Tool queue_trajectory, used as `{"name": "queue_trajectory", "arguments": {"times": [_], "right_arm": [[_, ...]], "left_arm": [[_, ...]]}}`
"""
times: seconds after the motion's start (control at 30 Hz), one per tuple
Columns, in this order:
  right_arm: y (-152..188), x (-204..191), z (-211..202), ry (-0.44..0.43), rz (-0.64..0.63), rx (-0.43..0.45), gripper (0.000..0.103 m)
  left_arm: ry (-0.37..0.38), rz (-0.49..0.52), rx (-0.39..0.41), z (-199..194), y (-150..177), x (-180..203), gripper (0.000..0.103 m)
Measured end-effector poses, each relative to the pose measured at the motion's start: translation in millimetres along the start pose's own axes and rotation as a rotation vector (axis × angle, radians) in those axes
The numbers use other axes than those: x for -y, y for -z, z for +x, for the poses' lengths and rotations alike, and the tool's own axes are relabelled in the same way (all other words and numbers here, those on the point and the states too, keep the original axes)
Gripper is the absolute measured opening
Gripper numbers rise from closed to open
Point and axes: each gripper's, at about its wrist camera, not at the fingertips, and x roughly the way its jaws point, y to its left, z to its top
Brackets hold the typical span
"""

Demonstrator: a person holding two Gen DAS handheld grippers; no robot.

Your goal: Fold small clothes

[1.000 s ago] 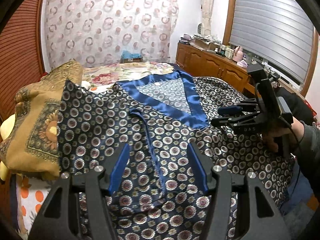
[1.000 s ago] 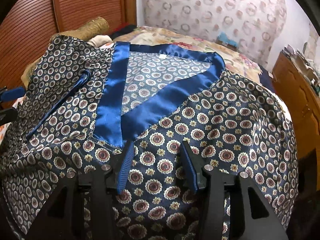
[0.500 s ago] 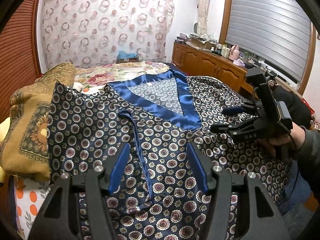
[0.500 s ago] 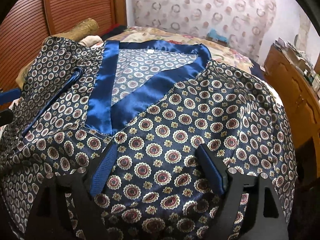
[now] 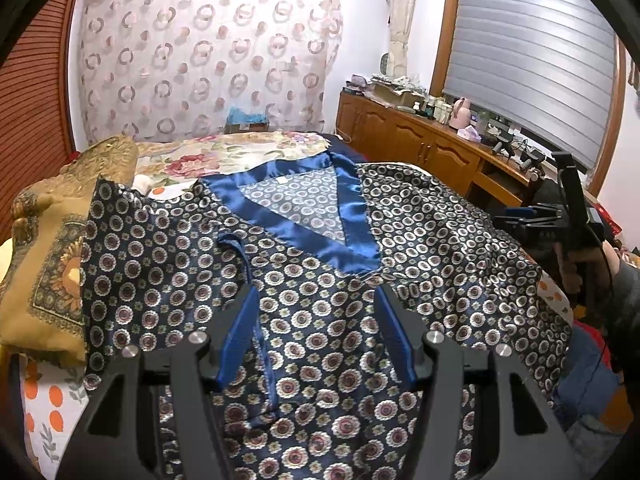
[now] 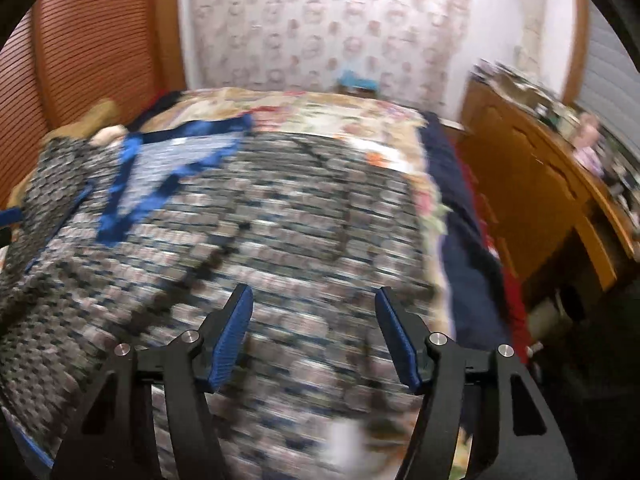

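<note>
A dark blue patterned robe [image 5: 420,216] with a shiny blue collar [image 5: 292,216] lies spread flat across the bed. A thin blue tie strip [image 5: 248,264] runs down its front. My left gripper [image 5: 316,292] hovers open over the robe's lower front, and nothing is pinched between its pads. In the left wrist view, a hand holds my right gripper [image 5: 532,216] over the robe's right edge. The right wrist view is motion-blurred. It shows the right gripper [image 6: 313,291] above the robe [image 6: 300,220], jaws closing with only air between them, and the collar [image 6: 120,200] at far left.
A golden patterned cloth [image 5: 48,248] is piled at the bed's left side. The floral bedsheet [image 5: 224,156] extends beyond the robe. A wooden cabinet [image 5: 400,132] with clutter on top runs along the right wall under a window blind. It also appears beside the bed as the cabinet [image 6: 540,200].
My right gripper has swung to the right toward the bed's right edge. Its jaws stand wider than a second ago and narrower than half a second ago. The left gripper has barely shifted.
</note>
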Motion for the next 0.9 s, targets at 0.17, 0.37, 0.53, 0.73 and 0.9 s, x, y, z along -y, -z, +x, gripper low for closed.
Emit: {"name": "queue_trajectory", "arguments": {"times": [0.17, 0.37, 0.53, 0.73, 0.9], "right_arm": [[20.4, 51.4, -2.4, 0.044, 0.077, -0.035, 0.061], [40.9, 77.9, 9.6, -0.019, 0.166, -0.087, 0.05], [48.3, 85.7, 8.1, -0.135, 0.242, -0.082, 0.035], [44.7, 75.4, 0.6, -0.082, 0.188, -0.054, 0.009], [35.8, 71.3, -10.2, -0.076, 0.166, 0.006, 0.004]], "left_arm": [[0.012, 0.013, -0.002, 1.2, 0.1, 8.2, 0.059], [0.017, 0.018, -0.015, 4.3, 1.9, 12.9, 0.059], [0.021, 0.018, -0.02, 5.1, 4.0, 14.0, 0.059], [0.02, 0.018, -0.024, 6.4, 6.4, 14.8, 0.059], [0.017, 0.004, -0.021, 5.7, 7.0, 11.5, 0.059]]}}
